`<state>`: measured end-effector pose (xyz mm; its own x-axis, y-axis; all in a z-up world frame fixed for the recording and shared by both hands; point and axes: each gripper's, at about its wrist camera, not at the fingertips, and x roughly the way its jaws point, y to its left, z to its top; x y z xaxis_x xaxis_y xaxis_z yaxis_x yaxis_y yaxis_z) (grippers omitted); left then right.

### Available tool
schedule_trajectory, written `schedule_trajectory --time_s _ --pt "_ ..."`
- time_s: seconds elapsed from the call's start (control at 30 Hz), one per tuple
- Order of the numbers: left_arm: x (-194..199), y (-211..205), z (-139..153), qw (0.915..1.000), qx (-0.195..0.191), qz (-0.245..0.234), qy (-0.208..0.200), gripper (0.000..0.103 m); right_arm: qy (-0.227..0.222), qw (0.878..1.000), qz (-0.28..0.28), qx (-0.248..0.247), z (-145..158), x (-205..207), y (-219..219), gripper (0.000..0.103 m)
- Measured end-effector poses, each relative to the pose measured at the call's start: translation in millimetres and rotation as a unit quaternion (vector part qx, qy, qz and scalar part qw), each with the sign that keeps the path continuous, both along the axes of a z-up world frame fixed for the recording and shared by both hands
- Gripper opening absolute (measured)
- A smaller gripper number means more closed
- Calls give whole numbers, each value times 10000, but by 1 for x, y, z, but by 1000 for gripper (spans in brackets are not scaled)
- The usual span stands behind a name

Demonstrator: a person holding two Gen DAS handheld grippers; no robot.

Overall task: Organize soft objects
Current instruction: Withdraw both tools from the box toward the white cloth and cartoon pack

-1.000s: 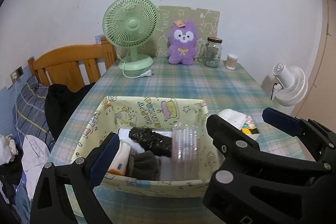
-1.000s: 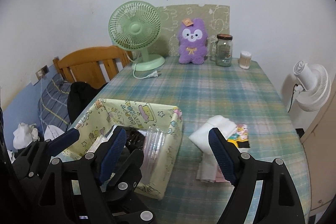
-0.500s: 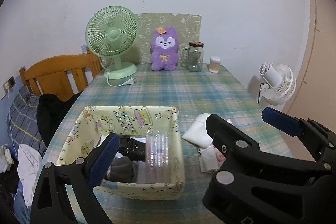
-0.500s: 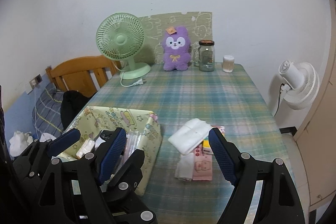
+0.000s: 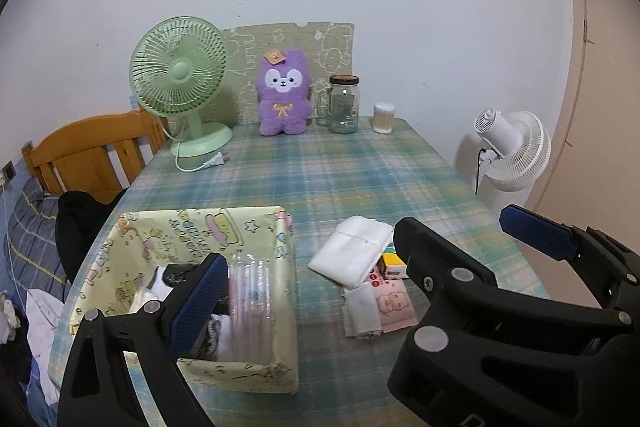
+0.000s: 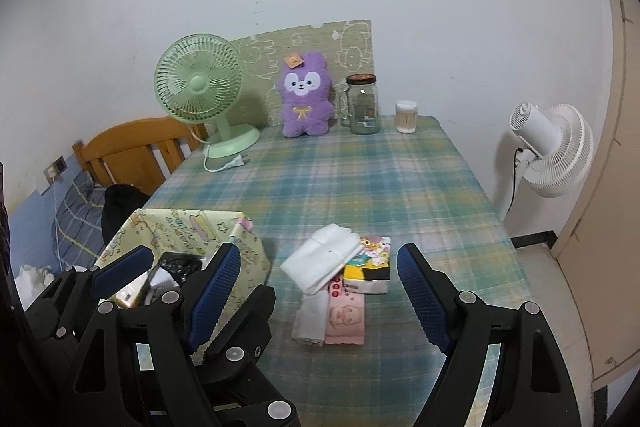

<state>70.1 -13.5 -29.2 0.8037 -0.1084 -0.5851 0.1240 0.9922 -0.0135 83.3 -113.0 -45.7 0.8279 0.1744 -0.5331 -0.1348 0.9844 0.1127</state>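
Both grippers, left (image 5: 366, 267) and right (image 6: 320, 273), gape empty; bin (image 5: 256, 227) lettering perhaps reads "CHARACTERS".

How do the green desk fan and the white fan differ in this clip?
The green desk fan stands on the plaid table, left of the purple plush; the white fan stands off the table, past its right edge. The green desk fan's grille faces the camera and its plug lies loose; the white fan shows its motor back, cord hanging down. Both have round grilles.
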Motion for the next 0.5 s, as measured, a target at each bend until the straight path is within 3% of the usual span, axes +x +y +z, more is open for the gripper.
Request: schedule_trajectory --time_s 0.3,0.5 --pt "11 -18 -5 9999 68 -87 76 98 45 9999 -60 120 -7 11 -20 83" --pt "18 -29 -10 9999 -80 -86 21 97 -26 9998 -186 56 -9 18 -32 83"
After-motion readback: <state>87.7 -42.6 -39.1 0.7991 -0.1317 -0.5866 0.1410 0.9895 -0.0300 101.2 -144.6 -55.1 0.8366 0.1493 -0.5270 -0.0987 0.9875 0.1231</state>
